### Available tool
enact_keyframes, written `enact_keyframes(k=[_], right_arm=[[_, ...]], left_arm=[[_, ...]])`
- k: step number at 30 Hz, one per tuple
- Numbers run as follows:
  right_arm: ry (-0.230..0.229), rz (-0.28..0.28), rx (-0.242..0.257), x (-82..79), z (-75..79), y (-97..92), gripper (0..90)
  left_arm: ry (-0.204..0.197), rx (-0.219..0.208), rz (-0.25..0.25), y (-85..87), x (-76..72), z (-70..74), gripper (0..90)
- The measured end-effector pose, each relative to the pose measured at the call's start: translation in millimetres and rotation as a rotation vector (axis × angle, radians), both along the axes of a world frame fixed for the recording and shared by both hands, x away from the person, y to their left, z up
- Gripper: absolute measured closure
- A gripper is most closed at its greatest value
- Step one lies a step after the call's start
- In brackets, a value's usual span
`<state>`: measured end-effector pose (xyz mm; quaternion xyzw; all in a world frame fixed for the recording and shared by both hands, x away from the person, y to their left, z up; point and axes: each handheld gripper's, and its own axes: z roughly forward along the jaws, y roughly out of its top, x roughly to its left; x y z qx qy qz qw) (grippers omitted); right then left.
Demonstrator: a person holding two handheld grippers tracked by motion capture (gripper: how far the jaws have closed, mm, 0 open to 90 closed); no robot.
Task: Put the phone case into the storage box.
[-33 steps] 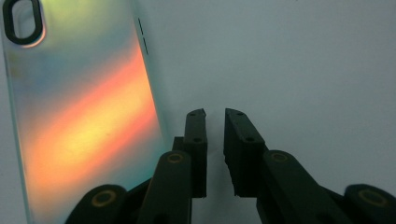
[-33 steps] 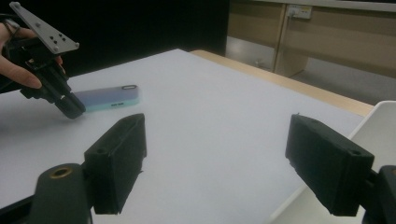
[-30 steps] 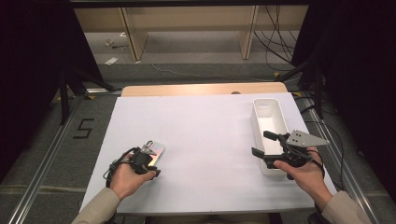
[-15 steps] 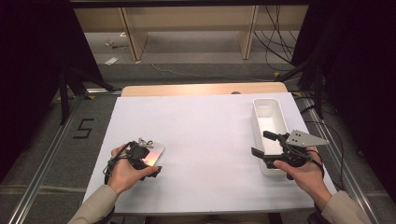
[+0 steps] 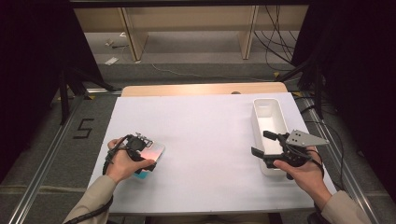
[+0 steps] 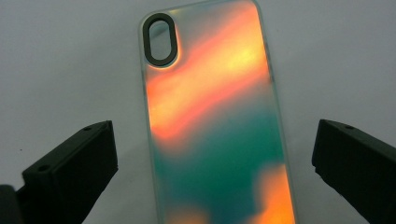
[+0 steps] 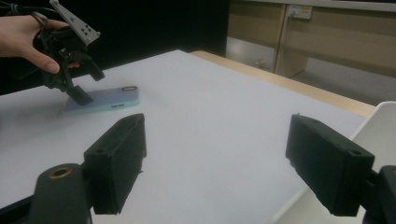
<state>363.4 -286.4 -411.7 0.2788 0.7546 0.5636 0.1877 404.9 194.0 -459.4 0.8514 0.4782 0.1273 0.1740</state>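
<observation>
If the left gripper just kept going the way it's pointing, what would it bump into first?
Most likely the phone case. The left gripper points down at it, open jaws either side of its iridescent back, with the white table cover underneath. How far above the case it hangs is unclear.

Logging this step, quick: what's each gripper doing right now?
Left gripper: open, jaws either side of the phone case, not gripping.
Right gripper: open, holding nothing.

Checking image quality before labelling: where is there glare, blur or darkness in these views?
High view: black at both sides, table evenly lit. Left gripper view: phone case soft-focused, with a bright orange sheen; the left claw frames it. Right gripper view: right claw blurred, black backdrop at upper left.
</observation>
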Motion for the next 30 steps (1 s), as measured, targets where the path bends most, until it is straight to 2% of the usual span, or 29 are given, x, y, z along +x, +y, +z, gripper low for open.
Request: enact_keyframes(k=[6, 16, 27, 30], right_arm=[[-0.001, -0.001, 0.0, 0.1, -0.1, 0.1, 21.1], [-0.002, 0.0, -0.001, 0.0, 0.0, 0.2, 21.0], [-0.003, 0.002, -0.004, 0.5, -0.5, 0.3, 21.0], [-0.002, 0.002, -0.004, 0.4, -0.5, 0.4, 21.0]], left_arm=[[0.041, 0.029, -0.019, -2.5, 5.4, -3.9, 0.0], [0.078, 0.064, -0.028, -2.0, 10.9, -10.2, 0.0], [0.112, 0.047, -0.002, -0.4, 14.0, -15.7, 0.9], [0.121, 0.052, -0.01, 0.1, 15.3, -15.7, 0.8]])
